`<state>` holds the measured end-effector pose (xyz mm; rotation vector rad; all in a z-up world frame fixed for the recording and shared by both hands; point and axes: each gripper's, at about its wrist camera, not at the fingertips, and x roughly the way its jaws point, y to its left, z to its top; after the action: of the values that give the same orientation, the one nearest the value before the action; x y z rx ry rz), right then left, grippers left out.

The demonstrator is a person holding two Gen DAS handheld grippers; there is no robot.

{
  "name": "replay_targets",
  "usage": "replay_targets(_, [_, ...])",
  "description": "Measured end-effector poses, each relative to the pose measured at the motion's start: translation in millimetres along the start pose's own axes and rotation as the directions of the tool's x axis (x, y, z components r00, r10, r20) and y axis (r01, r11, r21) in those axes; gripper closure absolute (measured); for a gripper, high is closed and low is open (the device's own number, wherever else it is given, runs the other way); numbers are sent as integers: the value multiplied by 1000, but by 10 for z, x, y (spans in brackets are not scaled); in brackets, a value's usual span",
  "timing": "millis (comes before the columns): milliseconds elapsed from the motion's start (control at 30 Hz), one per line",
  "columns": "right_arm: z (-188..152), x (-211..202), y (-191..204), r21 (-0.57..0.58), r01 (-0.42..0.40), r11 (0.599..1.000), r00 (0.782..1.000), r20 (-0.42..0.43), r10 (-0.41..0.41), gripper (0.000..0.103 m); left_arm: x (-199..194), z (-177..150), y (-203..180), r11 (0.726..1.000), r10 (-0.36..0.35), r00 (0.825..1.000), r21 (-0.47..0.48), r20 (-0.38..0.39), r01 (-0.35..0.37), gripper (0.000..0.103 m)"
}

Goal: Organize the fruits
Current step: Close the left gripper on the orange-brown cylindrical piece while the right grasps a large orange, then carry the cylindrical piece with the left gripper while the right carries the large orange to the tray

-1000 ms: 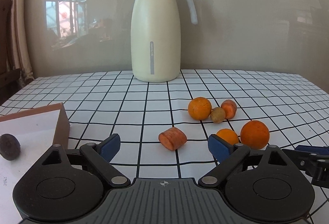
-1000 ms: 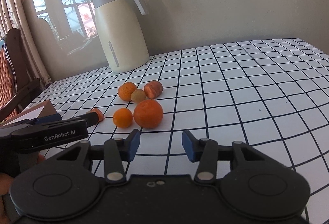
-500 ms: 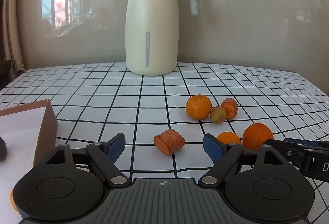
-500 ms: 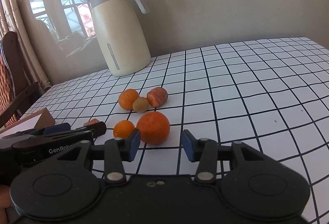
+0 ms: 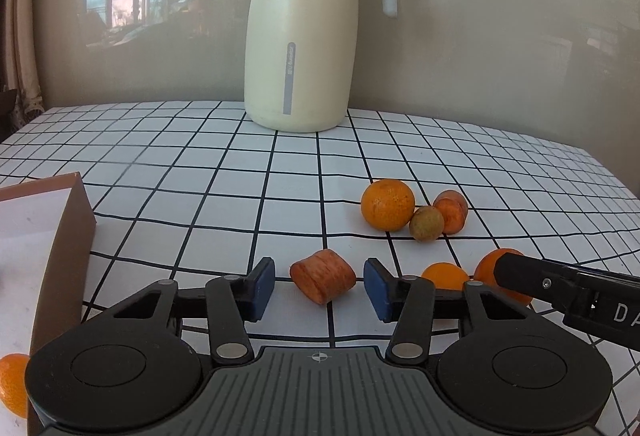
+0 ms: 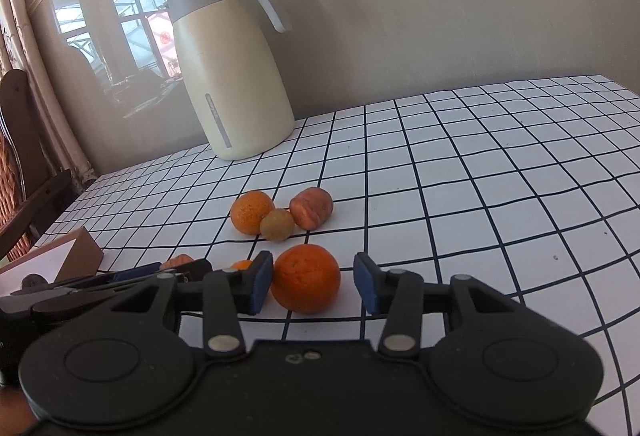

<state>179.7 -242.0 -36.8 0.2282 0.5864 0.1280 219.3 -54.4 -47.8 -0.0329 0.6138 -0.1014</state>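
Note:
A cut carrot chunk point(image 5: 323, 276) lies on the checked tablecloth between the blue pads of my left gripper point(image 5: 320, 290). Its jaws are closing, and a thin gap shows on each side of the chunk. My right gripper point(image 6: 314, 282) is open, with a large orange point(image 6: 306, 278) sitting between its fingertips: the left pad is close against it, the right pad stands apart. In the left wrist view that large orange point(image 5: 500, 264) is partly hidden behind a right gripper finger point(image 5: 560, 280). A small orange point(image 5: 444, 272) lies beside it.
Behind, an orange point(image 5: 387, 204), a small brownish round fruit point(image 5: 426, 223) and a reddish piece point(image 5: 451, 211) sit together. A brown box point(image 5: 60, 236) with a white inside stands at the left, holding an orange point(image 5: 12, 384). A cream jug point(image 5: 304, 36) stands by the wall.
My left gripper moved forward and its jaws narrowed around the carrot chunk. My right gripper slid forward until the large orange came between its fingertips.

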Motion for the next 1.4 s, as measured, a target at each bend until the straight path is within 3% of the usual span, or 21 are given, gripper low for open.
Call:
replay_targets(67, [-4,9,3,0,-2,1000,1000,0,2,66,-1,-2,-7,1000,3,1000,2,0,-3,67])
replay_targets(833, [-38,70,108,-12,4,1000,1000,-18,-4,72,-219,-99,-15,991,-20,1000,133,-9,21,68])
replay_targets(1233, [-52,52,91,2,-2,1000,1000,-15,2,72,-174,-93,28,998,-9,1000,64,-2,9,69])
replay_targets(1300, [-53,52,92,1,-2,1000,1000,-16,2,72,-182,-95,23,998,-6,1000,64,6,5,78])
replay_targets(1400, [-57,49,96,5,0,1000,1000,-15,0,72,-209,-97,-11,997,-1,1000,83,22,0,78])
